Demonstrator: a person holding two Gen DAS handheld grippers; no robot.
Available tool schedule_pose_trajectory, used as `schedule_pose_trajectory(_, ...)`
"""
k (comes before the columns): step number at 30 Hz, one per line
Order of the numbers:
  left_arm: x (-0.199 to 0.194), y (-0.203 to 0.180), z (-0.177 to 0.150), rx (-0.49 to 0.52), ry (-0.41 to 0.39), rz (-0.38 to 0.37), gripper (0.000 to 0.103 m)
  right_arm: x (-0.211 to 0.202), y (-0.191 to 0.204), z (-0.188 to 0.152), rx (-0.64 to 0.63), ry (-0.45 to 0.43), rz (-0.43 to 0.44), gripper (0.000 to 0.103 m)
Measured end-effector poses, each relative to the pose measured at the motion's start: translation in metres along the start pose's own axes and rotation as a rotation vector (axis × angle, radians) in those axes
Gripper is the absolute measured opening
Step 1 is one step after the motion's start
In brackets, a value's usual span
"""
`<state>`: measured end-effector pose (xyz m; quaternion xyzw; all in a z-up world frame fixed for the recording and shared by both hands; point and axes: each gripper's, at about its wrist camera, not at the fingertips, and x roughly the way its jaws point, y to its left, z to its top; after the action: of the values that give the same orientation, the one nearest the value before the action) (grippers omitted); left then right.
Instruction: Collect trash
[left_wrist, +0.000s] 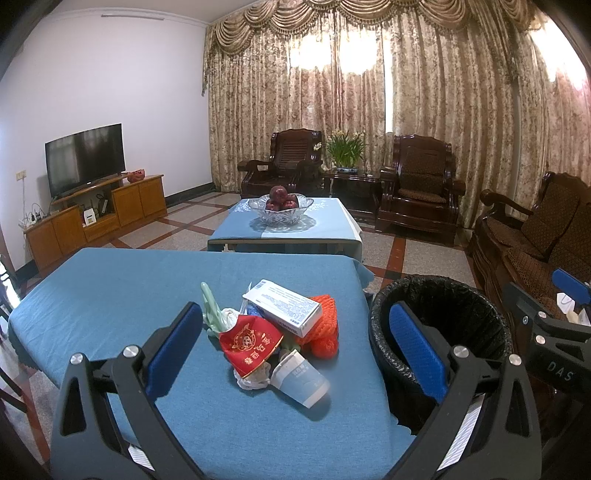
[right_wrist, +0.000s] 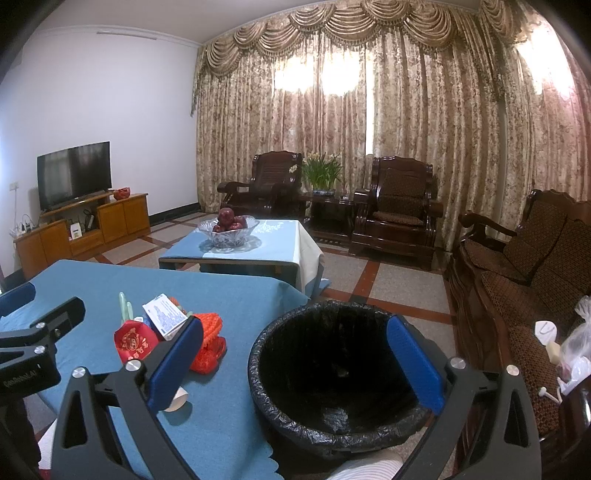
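Note:
A pile of trash lies on the blue table (left_wrist: 110, 295): a white carton box (left_wrist: 286, 308), a red printed pouch (left_wrist: 249, 345), an orange foam net (left_wrist: 325, 332), a pale green wrapper (left_wrist: 210, 306), a paper cup (left_wrist: 301, 382) and crumpled tissue. My left gripper (left_wrist: 295, 354) is open, held above the pile with nothing in it. A bin lined with a black bag (right_wrist: 332, 373) stands at the table's right edge. My right gripper (right_wrist: 295, 365) is open and empty, held over the bin. The pile also shows in the right wrist view, with the pouch (right_wrist: 133, 341) and net (right_wrist: 208, 343).
A low table (left_wrist: 288, 229) with a glass bowl of red fruit (left_wrist: 280, 206) stands beyond. Dark wooden armchairs (left_wrist: 417, 184) and a sofa (right_wrist: 517, 266) line the back and right. A TV (left_wrist: 85, 158) on a cabinet is at the left. Plastic bags (right_wrist: 576, 347) lie on the sofa.

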<state>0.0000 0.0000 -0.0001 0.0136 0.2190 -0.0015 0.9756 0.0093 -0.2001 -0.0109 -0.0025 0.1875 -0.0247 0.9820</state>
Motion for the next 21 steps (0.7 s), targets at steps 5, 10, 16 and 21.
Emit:
schedule_pose_trajectory(5,0.0,-0.0001,0.0,0.0,0.0,-0.001,0.098,-0.0022,-0.0014,0.0019,0.0,0.001,0.001,0.097)
schedule_pose_trajectory(10,0.0,0.0,0.0,0.0,0.0,0.0,0.098,-0.002,-0.0014,0.0019,0.0,0.001,0.002,0.097)
schedule_pose_trajectory(16,0.0,-0.0001,0.0,0.0,0.0,0.0,0.098,0.0001,-0.0004,0.0003,0.0,0.002,0.001,0.097)
schedule_pose_trajectory(21,-0.0001,-0.0002,0.0,0.0,0.0,0.0,0.098,0.0004,-0.0006,0.0006,0.001,0.003,0.001,0.097)
